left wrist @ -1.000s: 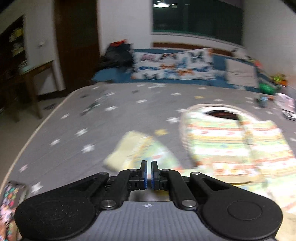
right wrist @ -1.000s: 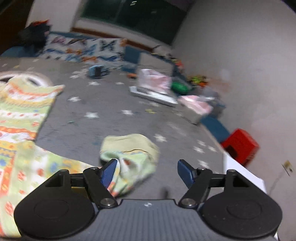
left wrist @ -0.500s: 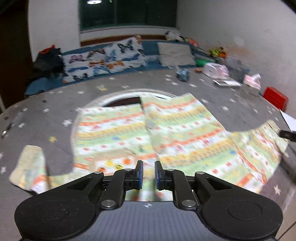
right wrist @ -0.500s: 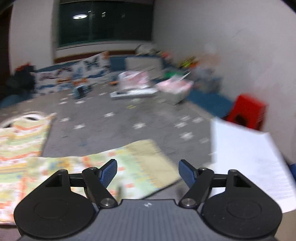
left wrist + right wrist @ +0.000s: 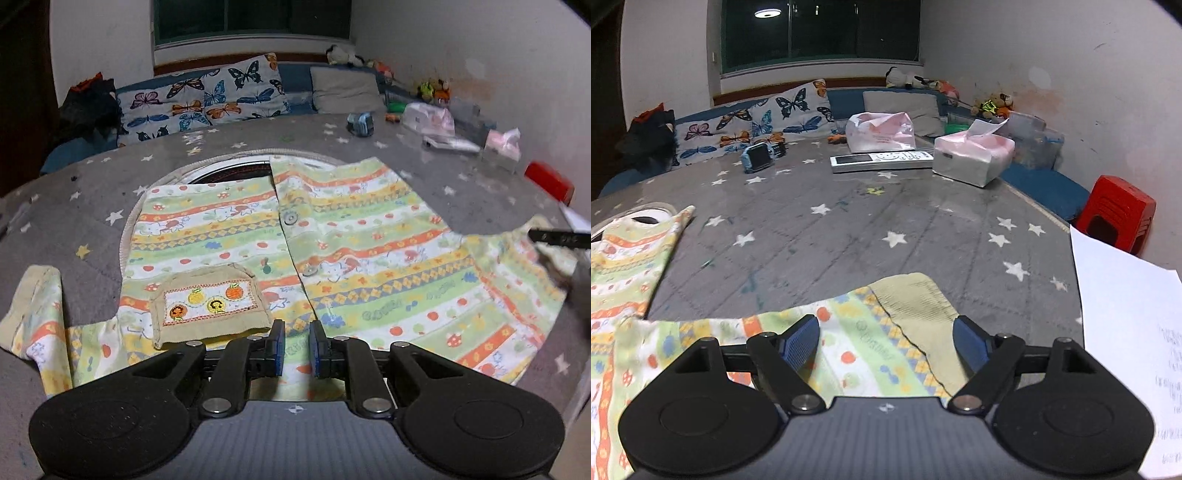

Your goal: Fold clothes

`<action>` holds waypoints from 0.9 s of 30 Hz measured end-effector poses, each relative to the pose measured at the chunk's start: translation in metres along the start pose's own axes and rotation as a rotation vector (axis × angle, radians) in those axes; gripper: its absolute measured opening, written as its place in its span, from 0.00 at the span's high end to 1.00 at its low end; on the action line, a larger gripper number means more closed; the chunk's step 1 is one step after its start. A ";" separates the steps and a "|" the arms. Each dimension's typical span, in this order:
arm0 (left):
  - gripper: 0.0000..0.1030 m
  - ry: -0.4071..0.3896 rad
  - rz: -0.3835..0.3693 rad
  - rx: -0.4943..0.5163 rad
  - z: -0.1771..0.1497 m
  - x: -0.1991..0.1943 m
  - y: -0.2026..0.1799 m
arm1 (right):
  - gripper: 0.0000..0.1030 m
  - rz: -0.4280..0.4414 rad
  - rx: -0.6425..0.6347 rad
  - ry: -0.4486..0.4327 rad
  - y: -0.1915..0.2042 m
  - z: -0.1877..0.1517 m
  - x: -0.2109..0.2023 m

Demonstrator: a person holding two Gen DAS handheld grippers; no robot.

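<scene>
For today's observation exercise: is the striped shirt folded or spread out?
Spread out. The shirt lies flat on the grey mat, front up, both sleeves stretched sideways, nothing folded over yet.

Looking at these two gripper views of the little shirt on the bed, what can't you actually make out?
- Shirt hem: left wrist view, hidden behind the left gripper.
- Right sleeve underside: right wrist view, the opening right gripper straddles it; contact unclear.
- Printed paper: right wrist view, text too small, cut off by the frame edge.
- Dark pile by the pillows: left wrist view, too dim.
</scene>
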State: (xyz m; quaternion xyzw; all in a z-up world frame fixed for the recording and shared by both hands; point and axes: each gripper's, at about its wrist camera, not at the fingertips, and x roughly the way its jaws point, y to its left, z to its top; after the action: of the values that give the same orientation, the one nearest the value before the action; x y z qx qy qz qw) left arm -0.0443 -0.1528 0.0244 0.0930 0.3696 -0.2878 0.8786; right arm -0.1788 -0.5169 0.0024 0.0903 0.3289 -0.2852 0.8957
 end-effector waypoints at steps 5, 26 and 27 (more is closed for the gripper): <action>0.85 -0.030 0.039 -0.130 -0.004 -0.013 0.040 | 0.21 -0.017 -0.004 0.003 0.002 0.002 0.000; 0.62 -0.115 0.445 -0.534 -0.043 -0.097 0.231 | 0.11 -0.055 -0.050 0.016 0.017 0.002 -0.003; 0.62 -0.107 0.430 -0.528 -0.039 -0.093 0.235 | 0.11 -0.057 -0.051 0.016 0.017 0.002 -0.003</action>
State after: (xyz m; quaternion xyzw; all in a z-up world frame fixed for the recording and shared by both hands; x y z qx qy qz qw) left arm 0.0150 0.0943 0.0504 -0.0769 0.3566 0.0051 0.9311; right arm -0.1699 -0.5022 0.0056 0.0602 0.3456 -0.3013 0.8867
